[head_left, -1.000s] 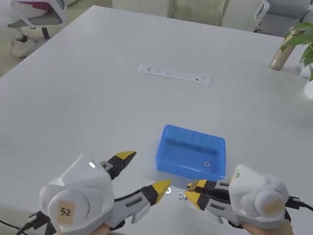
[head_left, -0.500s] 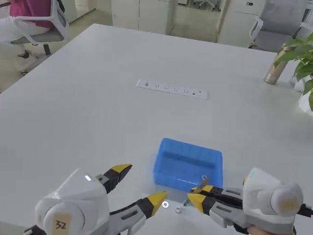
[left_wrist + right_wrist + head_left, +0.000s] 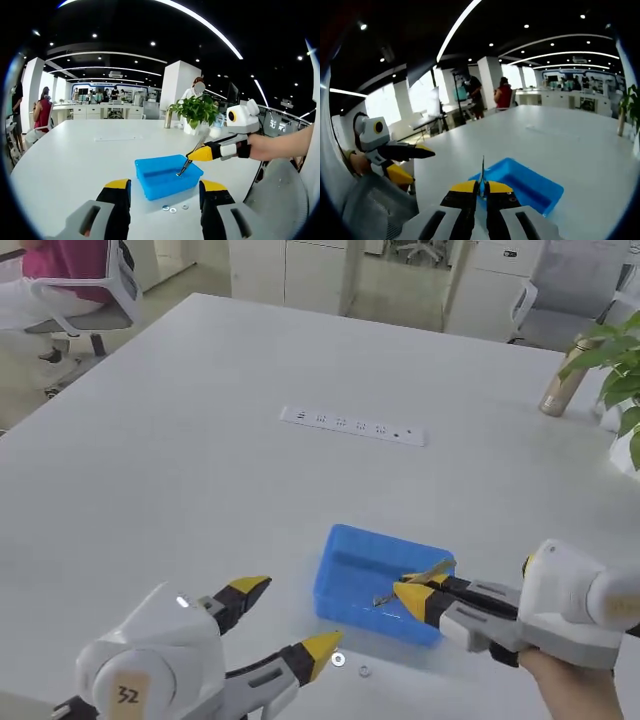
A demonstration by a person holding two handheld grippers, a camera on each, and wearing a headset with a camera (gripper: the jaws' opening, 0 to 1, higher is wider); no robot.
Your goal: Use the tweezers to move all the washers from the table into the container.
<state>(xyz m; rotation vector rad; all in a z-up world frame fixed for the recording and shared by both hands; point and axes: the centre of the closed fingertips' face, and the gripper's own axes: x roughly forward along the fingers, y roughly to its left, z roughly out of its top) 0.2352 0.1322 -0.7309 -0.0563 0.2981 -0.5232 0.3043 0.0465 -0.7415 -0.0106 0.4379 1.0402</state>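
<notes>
A blue container (image 3: 350, 575) stands on the white table near its front edge. My right gripper (image 3: 412, 597) is shut on thin metal tweezers (image 3: 400, 590) whose tips hang over the container's inside. Whether the tips hold a washer is too small to tell. Two small washers (image 3: 338, 660) lie on the table just in front of the container. My left gripper (image 3: 288, 615) stands open and empty, left of the washers. In the left gripper view the washers (image 3: 172, 209) lie between my jaws' tips and the container (image 3: 160, 177). The right gripper view shows the tweezers (image 3: 482, 180) above the container (image 3: 530, 187).
A white power strip (image 3: 352, 426) lies at mid table. A gold bottle (image 3: 558, 382) and a potted plant (image 3: 622, 345) stand at the far right edge. An office chair (image 3: 85, 285) is off the far left corner. People stand far back in the room.
My right gripper has lifted the tweezers from beside the washers on the table up and back over the container. The left gripper has stayed open in place; the head camera tilted up.
</notes>
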